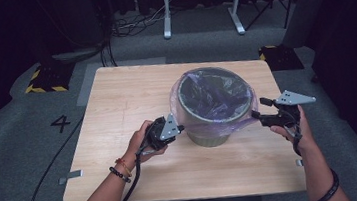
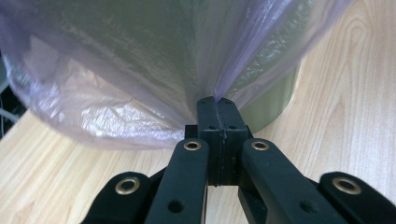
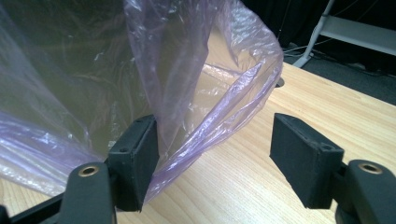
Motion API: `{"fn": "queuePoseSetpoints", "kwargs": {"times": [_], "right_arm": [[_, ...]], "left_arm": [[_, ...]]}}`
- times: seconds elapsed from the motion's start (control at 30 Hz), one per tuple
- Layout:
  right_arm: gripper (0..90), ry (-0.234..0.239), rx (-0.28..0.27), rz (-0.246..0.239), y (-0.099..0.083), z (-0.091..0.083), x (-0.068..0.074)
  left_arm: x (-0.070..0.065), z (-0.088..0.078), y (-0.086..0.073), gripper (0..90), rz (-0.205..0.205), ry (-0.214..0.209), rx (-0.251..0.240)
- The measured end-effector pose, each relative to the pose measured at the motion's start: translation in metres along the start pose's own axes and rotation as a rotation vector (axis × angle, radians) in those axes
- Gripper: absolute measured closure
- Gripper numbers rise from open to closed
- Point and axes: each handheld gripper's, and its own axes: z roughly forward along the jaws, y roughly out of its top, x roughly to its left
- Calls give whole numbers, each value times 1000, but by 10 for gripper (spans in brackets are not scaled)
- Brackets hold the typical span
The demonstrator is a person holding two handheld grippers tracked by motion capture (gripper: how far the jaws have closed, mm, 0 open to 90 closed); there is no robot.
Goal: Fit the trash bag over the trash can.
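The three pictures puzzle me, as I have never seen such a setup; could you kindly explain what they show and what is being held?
A person holds a two-jaw tool in each hand. One camera looks down from above; the other two ride on the tools and look along their black jaws. On the wooden table stands a bin lined with a thin purple bag folded over its rim. The left gripper is shut, pinching a fold of the bag's skirt. The right gripper is open: bag film lies between its jaws and brushes one pad, but is not clamped.

Purple bag [image 1: 215, 96] lines upright green bin [image 1: 210, 136], draped over its rim.
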Motion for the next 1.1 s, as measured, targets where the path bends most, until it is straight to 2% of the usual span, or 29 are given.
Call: {"fn": "queuePoseSetpoints", "kwargs": {"times": [0.03,0.1,0.17,0.23,0.33,0.47,0.57,0.7,0.77,0.87,1.0,1.1], "right_arm": [[323,9,-5,3,0,0,0],[320,5,-9,1,0,-1,1],[308,13,-34,9,1,-3,1],[295,13,-56,12,3,-7,1],[275,33,-86,6,8,-14,1],[266,28,-124,6,14,-21,0],[265,28,-145,13,20,-26,0],[264,45,-164,-6,32,-30,5],[264,54,-170,-13,39,-31,9],[264,61,-178,-27,48,-31,14],[264,59,-183,-36,59,-30,18],[263,70,-188,-53,65,-30,21]], "left_arm": [[1,-2,-1,889,-9,6,-13],[2,-6,-2,744,-41,20,-37],[5,-11,-4,699,-66,17,-66],[8,-17,-5,526,-117,33,-84],[11,-26,-7,352,-169,23,-107],[17,-40,-12,220,-236,1,-158],[23,-51,-16,177,-281,-23,-197],[25,-65,-23,157,-290,-21,-218],[26,-68,-29,155,-299,-26,-199],[24,-66,-38,157,-299,-8,-132],[21,-61,-54,156,-280,-28,-47],[18,-55,-68,158,-303,-20,18]]}}
